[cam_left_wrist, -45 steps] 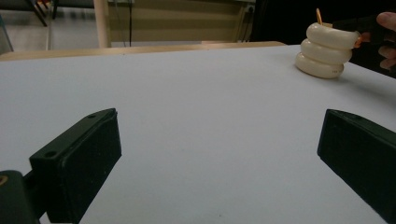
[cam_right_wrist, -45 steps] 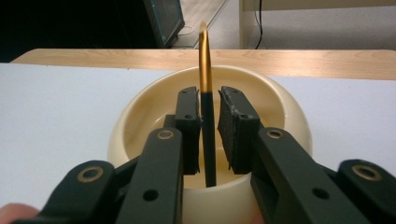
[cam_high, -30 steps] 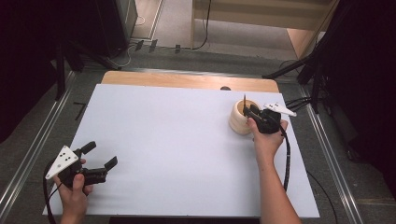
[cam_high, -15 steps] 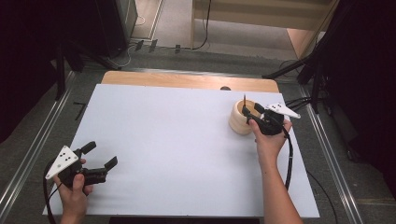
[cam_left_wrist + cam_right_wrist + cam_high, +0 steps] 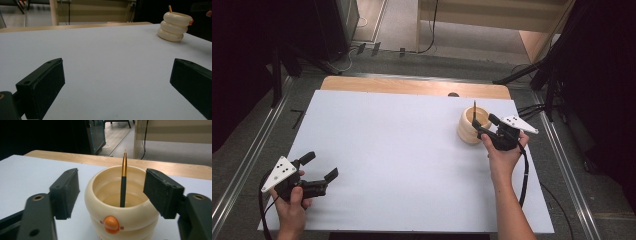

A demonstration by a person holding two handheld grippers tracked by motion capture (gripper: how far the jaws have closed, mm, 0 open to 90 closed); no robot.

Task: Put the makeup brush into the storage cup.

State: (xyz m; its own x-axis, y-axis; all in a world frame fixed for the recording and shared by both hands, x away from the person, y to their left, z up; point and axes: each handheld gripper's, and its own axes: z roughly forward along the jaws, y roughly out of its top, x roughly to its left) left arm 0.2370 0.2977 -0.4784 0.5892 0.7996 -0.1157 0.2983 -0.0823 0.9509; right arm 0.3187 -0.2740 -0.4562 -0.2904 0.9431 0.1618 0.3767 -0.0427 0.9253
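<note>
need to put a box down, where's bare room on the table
The white mat is bare from the left gripper across to the cream pen cup. Crowded only at the right, where the right gripper, jaws just opened, brackets the cup holding a pen.

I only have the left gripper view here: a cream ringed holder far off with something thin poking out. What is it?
Observer: A pen, black with a gold tip, stands inside the holder.
Operator: Is the right gripper gripping it?
Observer: No. The right gripper has just been opening its jaws. They flank the holder's top with the pen between them, and the pads are clear of the pen.
Operator: Where does my gripper sit on the table?
Observer: The left gripper is near the close left corner of the white sheet, far from the holder.
</note>
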